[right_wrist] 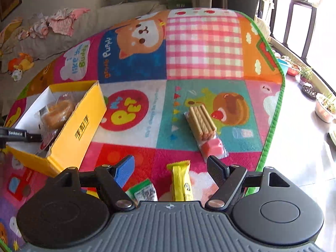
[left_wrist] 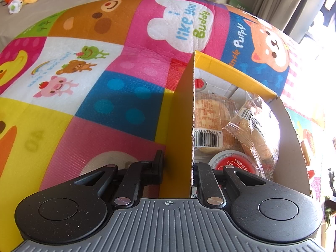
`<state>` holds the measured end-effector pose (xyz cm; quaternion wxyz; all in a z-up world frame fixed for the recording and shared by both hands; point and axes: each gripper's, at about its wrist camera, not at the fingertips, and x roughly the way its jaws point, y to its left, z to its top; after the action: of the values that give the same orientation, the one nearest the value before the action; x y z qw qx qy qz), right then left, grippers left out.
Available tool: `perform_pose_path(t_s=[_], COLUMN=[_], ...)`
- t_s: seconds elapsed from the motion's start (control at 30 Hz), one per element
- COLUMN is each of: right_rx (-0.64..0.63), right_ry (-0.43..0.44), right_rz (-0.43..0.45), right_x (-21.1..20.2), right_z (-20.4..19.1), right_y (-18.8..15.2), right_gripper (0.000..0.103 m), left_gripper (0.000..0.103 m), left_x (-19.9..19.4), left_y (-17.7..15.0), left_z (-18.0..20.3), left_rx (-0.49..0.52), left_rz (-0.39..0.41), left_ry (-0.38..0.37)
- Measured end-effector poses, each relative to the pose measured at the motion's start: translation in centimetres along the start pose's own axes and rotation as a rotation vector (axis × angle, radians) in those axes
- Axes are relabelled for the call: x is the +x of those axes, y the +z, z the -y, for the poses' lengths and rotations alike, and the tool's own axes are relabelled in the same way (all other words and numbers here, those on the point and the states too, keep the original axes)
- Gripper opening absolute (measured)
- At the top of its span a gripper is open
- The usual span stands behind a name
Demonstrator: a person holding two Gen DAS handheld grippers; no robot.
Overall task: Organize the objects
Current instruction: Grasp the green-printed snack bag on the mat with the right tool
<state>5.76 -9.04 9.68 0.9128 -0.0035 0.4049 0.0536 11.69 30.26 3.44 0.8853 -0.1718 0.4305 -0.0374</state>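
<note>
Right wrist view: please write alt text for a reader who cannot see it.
The right gripper hangs with its jaws open over a yellow snack bar and a green packet on a colourful play mat. A pack of biscuit sticks lies beyond; a yellow box holding wrapped buns sits left.

Box (right_wrist: 69,130) on mat (right_wrist: 203,48), left of right gripper (right_wrist: 171,173); wafer pack (right_wrist: 202,124) ahead; two bars (right_wrist: 181,182) between jaws.

Black claw (right_wrist: 171,169), one blue pad (right_wrist: 125,173)
</note>
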Motion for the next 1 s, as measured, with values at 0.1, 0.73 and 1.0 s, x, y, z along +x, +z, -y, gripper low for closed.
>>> perform_pose_path(t_s=[0.1,0.73,1.0], right_rx=[-0.027,-0.162,-0.159], right_ry=[0.052,0.101,0.182], right_rz=[-0.035,-0.141,-0.108], right_x=[0.4,3.5,1.0], right_z=[-1.2,-4.0,-5.4], right_y=[-1.5,-4.4,-3.6], right_gripper=[0.077,0.068,0.065], left_gripper=[0.016,0.016,0.016], left_x=[0.0,0.1,0.0], left_y=[0.0,0.0,0.0], left_z=[0.0,-0.1,-0.1], left_rx=[0.000,-0.003,-0.003], left_rz=[0.000,0.002,0.001], left_ry=[-0.002,-0.003,-0.004])
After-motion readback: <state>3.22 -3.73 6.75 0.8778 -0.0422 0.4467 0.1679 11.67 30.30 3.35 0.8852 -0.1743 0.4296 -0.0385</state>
